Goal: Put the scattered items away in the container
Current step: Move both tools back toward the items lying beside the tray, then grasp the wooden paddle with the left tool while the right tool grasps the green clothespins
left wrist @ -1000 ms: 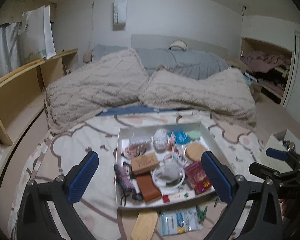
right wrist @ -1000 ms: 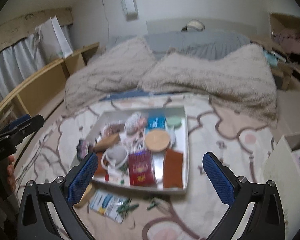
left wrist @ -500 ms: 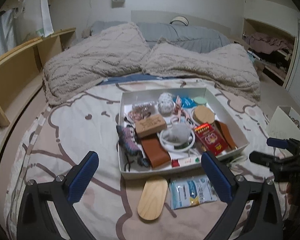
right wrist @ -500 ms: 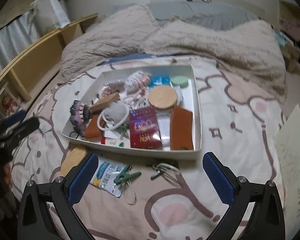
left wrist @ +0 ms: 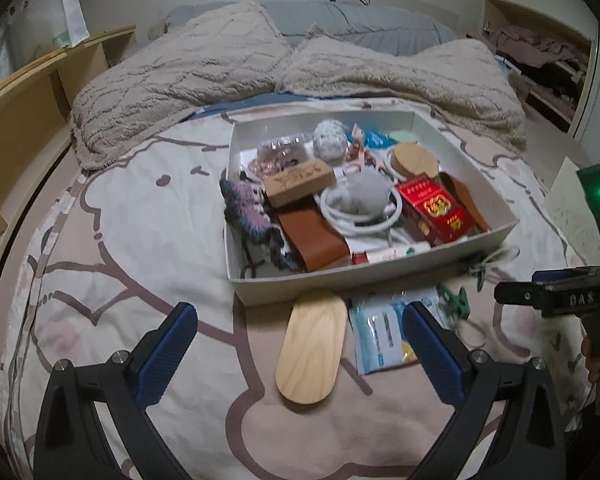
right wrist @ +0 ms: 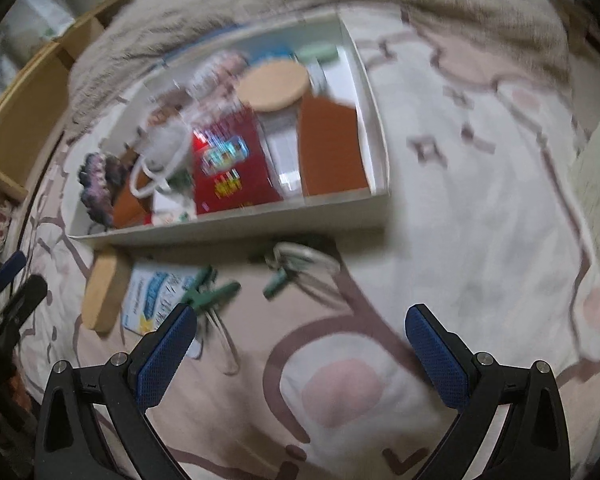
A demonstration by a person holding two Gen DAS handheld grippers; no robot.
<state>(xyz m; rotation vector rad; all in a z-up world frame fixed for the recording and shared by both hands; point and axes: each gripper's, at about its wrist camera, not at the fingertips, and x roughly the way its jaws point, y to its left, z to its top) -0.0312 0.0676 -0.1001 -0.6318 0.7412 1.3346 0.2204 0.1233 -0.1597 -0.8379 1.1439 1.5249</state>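
Note:
A white box (left wrist: 260,292) (right wrist: 236,228) full of small items sits on the bed. On the bedspread in front of it lie an oval wooden piece (left wrist: 312,344) (right wrist: 102,292), a blue and white packet (left wrist: 384,332) (right wrist: 156,292), green clips (left wrist: 456,304) (right wrist: 212,292) and a white cord loop with a green clip (right wrist: 300,260) (left wrist: 488,260). My left gripper (left wrist: 300,344) is open and empty, its fingers either side of the wooden piece, above it. My right gripper (right wrist: 300,340) is open and empty, just short of the clips.
Two fluffy beige pillows (left wrist: 228,64) lie behind the box. A wooden shelf unit (left wrist: 32,92) runs along the bed's left side. A white paper bag (left wrist: 568,196) stands at the right. The right wrist view is motion-blurred.
Both grippers have moved forward and tilted down toward the loose items in front of the box; the box and items now look larger. Both stay open.

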